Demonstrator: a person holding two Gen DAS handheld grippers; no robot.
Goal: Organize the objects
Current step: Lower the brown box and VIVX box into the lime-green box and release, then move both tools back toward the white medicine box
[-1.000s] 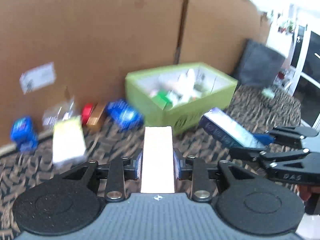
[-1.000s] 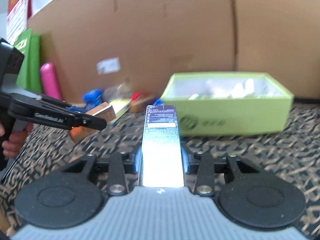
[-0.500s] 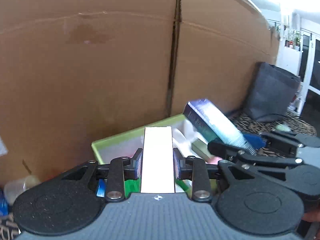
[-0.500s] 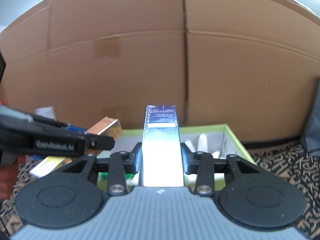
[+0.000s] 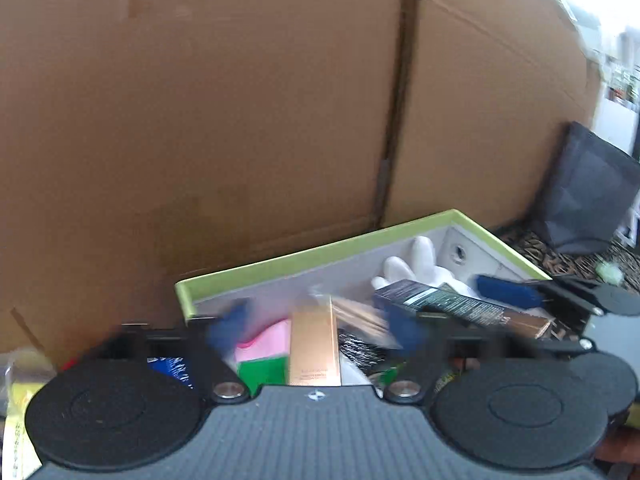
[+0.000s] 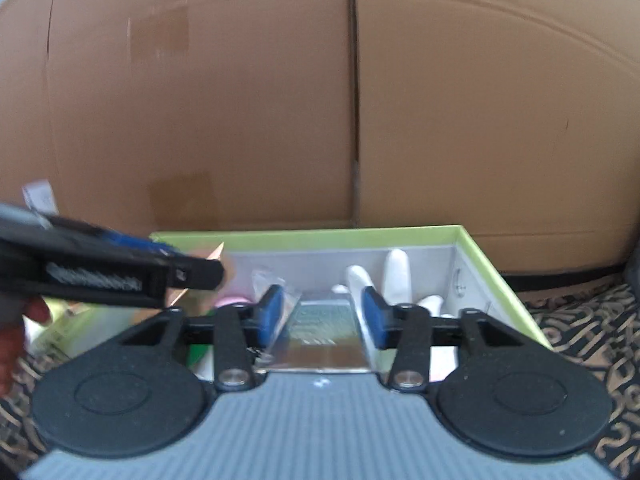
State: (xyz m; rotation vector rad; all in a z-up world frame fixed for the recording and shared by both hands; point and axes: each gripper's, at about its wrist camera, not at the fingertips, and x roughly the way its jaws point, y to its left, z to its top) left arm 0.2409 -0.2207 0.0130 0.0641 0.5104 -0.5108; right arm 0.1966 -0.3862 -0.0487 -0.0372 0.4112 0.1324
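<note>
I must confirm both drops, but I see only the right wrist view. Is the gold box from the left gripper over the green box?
Observer: Yes. The gold box is over the green box, between the left gripper's opening jaws, with the pads clear of it.
Operator: What lies under it?
Observer: A pink and green packet, inside the green box.
Operator: And my dark box?
Observer: From the side, the dark box is tilted over the right part, between the right gripper's opening jaws.
</note>
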